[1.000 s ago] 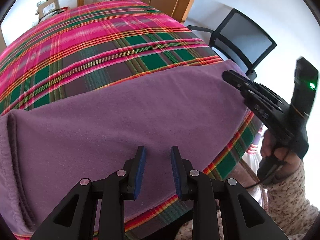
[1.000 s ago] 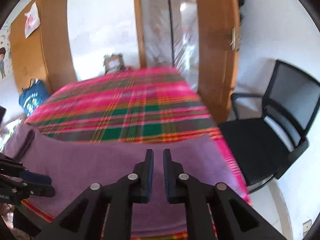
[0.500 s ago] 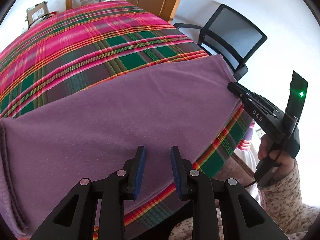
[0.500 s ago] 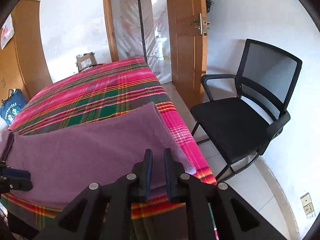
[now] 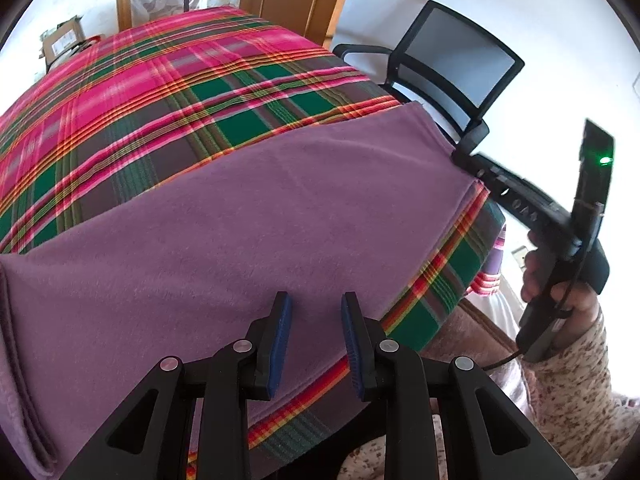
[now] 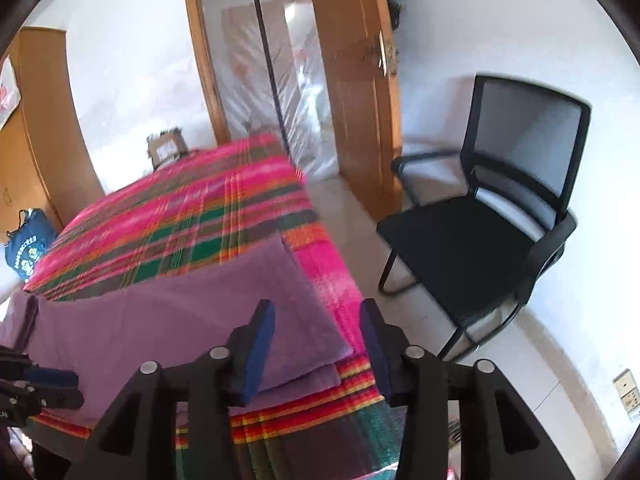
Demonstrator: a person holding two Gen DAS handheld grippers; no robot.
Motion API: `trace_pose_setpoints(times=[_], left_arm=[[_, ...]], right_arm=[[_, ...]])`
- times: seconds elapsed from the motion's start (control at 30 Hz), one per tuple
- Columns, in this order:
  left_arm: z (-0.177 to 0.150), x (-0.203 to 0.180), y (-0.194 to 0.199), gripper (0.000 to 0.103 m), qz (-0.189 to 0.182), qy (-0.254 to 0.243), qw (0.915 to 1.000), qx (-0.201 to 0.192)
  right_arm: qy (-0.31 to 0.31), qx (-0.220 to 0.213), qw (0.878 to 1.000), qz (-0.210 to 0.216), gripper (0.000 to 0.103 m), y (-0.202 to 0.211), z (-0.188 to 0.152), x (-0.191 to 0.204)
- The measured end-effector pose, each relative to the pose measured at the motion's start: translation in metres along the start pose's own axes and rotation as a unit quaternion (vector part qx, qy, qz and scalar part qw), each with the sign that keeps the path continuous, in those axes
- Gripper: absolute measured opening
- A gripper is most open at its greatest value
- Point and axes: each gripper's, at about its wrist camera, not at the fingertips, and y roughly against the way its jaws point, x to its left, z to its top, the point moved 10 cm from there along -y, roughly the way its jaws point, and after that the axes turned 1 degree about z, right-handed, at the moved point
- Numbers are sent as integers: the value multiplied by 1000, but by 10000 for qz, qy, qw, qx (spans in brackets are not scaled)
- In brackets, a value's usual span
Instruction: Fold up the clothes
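Now: purple cloth folded flat at bed's near edge. Left hand-held gripper part-open, empty, above cloth. Right hand-held gripper opening, empty, over cloth's corner.

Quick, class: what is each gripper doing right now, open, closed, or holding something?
Left gripper: open, holding nothing, above the purple garment.
Right gripper: jaws opening, nothing held; the garment's corner lies below them.

right gripper fingers opening — above purple cloth corner, empty
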Motion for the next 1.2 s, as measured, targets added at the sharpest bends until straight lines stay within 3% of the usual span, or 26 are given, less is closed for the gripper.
trace_pose_setpoints(times=[0.5, 0.67, 0.73, 0.8, 1.0, 1.2], left_arm=[[-3, -1, -1, 27, -84, 126, 9999, 10], [-4, -1, 0, 27, -127, 164, 9998, -2], [-3, -1, 0, 27, -157, 183, 9997, 5], [-3, 0, 1, 27, -204, 202, 9996, 3], [-5, 0, 2, 27, -321, 247, 9992, -13], [-8, 0, 4, 27, -405, 241, 9989, -24]], right_arm=[[31, -66, 9983, -582, 44, -3, -17, 5], [41, -109, 9975, -695, 35, -1, -20, 8], [30, -116, 9979, -635, 22, -1, -20, 12], [32, -86, 9985, -540, 17, -2, -21, 16], [-372, -75, 9991, -194, 12, 5, -12, 10], [-357, -141, 9990, -249, 12, 11, -6, 11]])
